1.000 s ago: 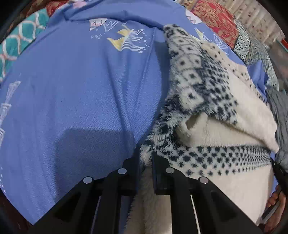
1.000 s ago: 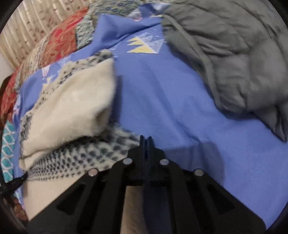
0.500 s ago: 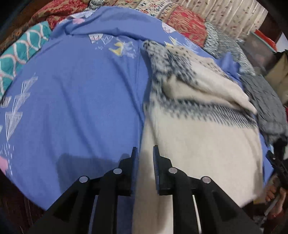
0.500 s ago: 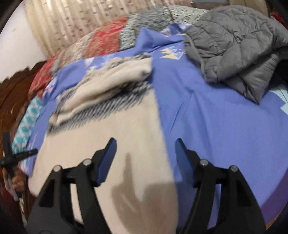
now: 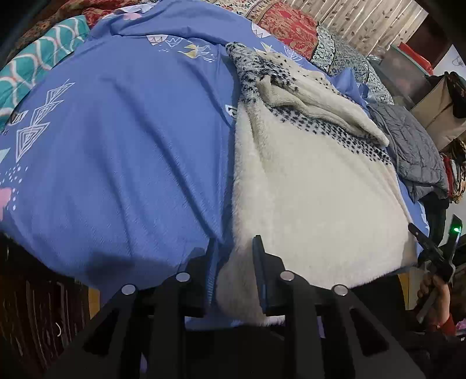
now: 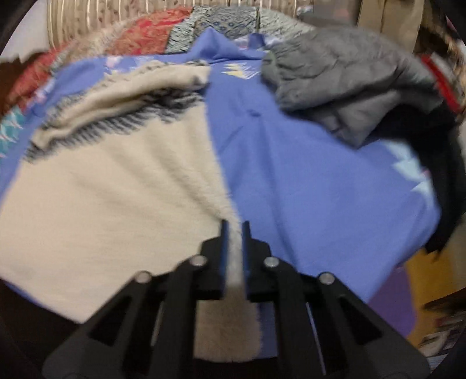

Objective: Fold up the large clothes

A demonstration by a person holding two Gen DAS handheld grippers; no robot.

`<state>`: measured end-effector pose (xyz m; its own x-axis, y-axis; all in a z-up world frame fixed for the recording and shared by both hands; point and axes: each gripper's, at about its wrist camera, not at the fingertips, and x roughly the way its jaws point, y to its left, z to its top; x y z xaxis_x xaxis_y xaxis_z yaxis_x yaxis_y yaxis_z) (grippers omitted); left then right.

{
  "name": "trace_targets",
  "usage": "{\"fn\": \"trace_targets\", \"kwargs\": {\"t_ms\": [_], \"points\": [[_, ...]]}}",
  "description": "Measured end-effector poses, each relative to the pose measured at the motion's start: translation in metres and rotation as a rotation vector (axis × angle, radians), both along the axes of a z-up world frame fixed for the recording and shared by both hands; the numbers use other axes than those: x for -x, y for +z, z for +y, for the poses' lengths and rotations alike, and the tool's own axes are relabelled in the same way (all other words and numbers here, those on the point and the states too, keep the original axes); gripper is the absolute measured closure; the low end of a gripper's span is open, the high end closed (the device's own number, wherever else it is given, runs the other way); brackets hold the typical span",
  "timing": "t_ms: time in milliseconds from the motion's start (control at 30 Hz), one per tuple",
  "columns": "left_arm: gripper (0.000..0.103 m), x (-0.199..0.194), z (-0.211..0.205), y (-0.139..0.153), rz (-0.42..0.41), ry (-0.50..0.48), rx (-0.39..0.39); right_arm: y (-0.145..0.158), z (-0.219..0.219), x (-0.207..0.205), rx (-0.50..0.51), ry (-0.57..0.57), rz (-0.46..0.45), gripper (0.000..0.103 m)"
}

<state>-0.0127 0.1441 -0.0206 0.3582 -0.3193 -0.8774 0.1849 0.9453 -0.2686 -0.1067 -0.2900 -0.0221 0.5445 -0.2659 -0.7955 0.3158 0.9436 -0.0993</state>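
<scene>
Garment: cream fleece garment with black speckled band (image 5: pixel 314 186) lies spread on the blue printed bedsheet (image 5: pixel 122 140), filling the 1 to 4 o'clock part of the left wrist view; its near hem hangs over the bed edge at 6 o'clock.
Fold so far: top part looks turned down over the body, a cream flap lying across the speckled band toward 1 o'clock; I judge this as one fold made, lower body unfolded.
Left gripper (image 5: pixel 233 247): fingers apart, straddling the garment's left edge near the hem; fleece and a strip of sheet sit in the gap, no pinch visible.
Right gripper (image 6: pixel 233 230): fingers narrowly apart with the garment's right hem corner (image 6: pixel 233 256) between them; frame is blurred, so whether the pads press the fleece I cannot tell.
Right gripper, seen from the left wrist camera: at 4 o'clock, by the hem's far corner, held in a bare hand (image 5: pixel 434 294).
Other items: grey quilted jacket (image 6: pixel 349 84) bunched at 1 to 2 o'clock in the right wrist view, apart from the fleece; red patterned bedding (image 5: pixel 288 26) at 12 o'clock.
Remaining, by judgement: grip both hem corners, carry the hem up toward 12 o'clock over the folded top, then square the bundle. The grey jacket looks unfolded too.
Progress: early to middle.
</scene>
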Motion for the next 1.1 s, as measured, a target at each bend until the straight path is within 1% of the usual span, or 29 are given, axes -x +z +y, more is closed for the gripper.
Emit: {"fn": "trace_targets", "kwargs": {"t_ms": [33, 67, 100, 133, 167, 200, 233, 267, 333, 367, 400, 467, 500, 533, 567, 600, 633, 667, 700, 767, 800, 833, 867, 933, 1033, 1100], "points": [[0.055, 0.003, 0.003, 0.001, -0.005, 0.005, -0.010, 0.002, 0.004, 0.000, 0.044, -0.018, 0.006, 0.065], [0.055, 0.005, 0.007, 0.002, -0.012, 0.015, -0.013, 0.010, 0.011, 0.002, 0.076, -0.025, -0.028, 0.056], [0.055, 0.008, 0.015, 0.005, -0.016, 0.035, -0.003, 0.021, 0.017, 0.007, 0.086, -0.001, -0.084, 0.052], [0.055, 0.011, 0.021, 0.006, -0.016, 0.050, 0.013, 0.032, 0.028, 0.010, 0.082, 0.055, -0.139, 0.052], [0.055, 0.013, 0.028, 0.008, -0.014, 0.067, 0.031, 0.047, 0.055, 0.010, 0.062, 0.191, -0.192, 0.052], [0.055, 0.016, 0.037, 0.009, -0.012, 0.092, 0.051, 0.055, 0.075, 0.010, 0.041, 0.312, -0.207, 0.052], [0.055, 0.016, 0.043, 0.009, -0.012, 0.107, 0.060, 0.060, 0.104, 0.009, 0.018, 0.454, -0.204, 0.050], [0.055, 0.017, 0.049, 0.009, -0.015, 0.124, 0.069, 0.063, 0.147, 0.009, -0.002, 0.663, -0.174, 0.048], [0.055, 0.022, 0.058, 0.008, -0.016, 0.159, 0.073, 0.057, 0.208, 0.017, 0.012, 0.929, -0.137, 0.038], [0.055, 0.023, 0.060, 0.008, -0.016, 0.171, 0.076, 0.045, 0.250, 0.027, 0.066, 1.097, -0.113, 0.036], [0.055, 0.028, 0.064, 0.008, -0.020, 0.181, 0.089, 0.036, 0.274, 0.033, 0.112, 1.185, -0.099, 0.034], [0.055, 0.032, 0.067, 0.010, -0.027, 0.189, 0.092, 0.007, 0.322, 0.041, 0.218, 1.349, -0.058, 0.034], [0.055, 0.036, 0.069, 0.011, -0.037, 0.192, 0.076, -0.003, 0.334, 0.039, 0.247, 1.365, -0.041, 0.034], [0.055, 0.040, 0.070, 0.013, -0.048, 0.192, 0.051, -0.012, 0.344, 0.032, 0.283, 1.352, -0.035, 0.034], [0.055, 0.044, 0.070, 0.015, -0.065, 0.188, 0.015, -0.016, 0.348, 0.024, 0.313, 1.325, -0.030, 0.041], [0.055, 0.050, 0.067, 0.019, -0.101, 0.178, -0.038, -0.015, 0.349, 0.016, 0.305, 1.305, -0.018, 0.082], [0.055, 0.055, 0.064, 0.021, -0.125, 0.172, -0.066, -0.007, 0.342, 0.003, 0.237, 1.251, 0.004, 0.096], [0.054, 0.061, 0.061, 0.024, -0.161, 0.151, -0.104, 0.010, 0.327, -0.011, 0.108, 1.198, -0.001, 0.096], [0.054, 0.065, 0.058, 0.027, -0.193, 0.124, -0.135, 0.022, 0.318, -0.019, 0.030, 1.163, -0.016, 0.096], [0.053, 0.071, 0.050, 0.029, -0.238, 0.071, -0.182, 0.051, 0.294, -0.040, -0.081, 1.082, -0.048, 0.096], [0.053, 0.073, 0.042, 0.029, -0.262, 0.024, -0.195, 0.060, 0.287, -0.047, -0.131, 1.064, -0.046, 0.096], [0.053, 0.072, 0.035, 0.029, -0.272, -0.006, -0.188, 0.068, 0.280, -0.055, -0.187, 1.043, -0.040, 0.096], [0.053, 0.071, 0.028, 0.030, -0.279, -0.032, -0.175, 0.073, 0.278, -0.059, -0.209, 1.028, -0.039, 0.096], [0.052, 0.064, 0.015, 0.033, -0.291, -0.076, -0.120, 0.081, 0.269, -0.069, -0.245, 0.995, -0.041, 0.096], [0.051, 0.050, -0.002, 0.038, -0.311, -0.109, -0.057, 0.085, 0.268, -0.080, -0.254, 0.973, -0.045, 0.096], [0.051, 0.040, -0.010, 0.040, -0.301, -0.122, -0.013, 0.083, 0.272, -0.084, -0.259, 0.973, -0.035, 0.096]]}}
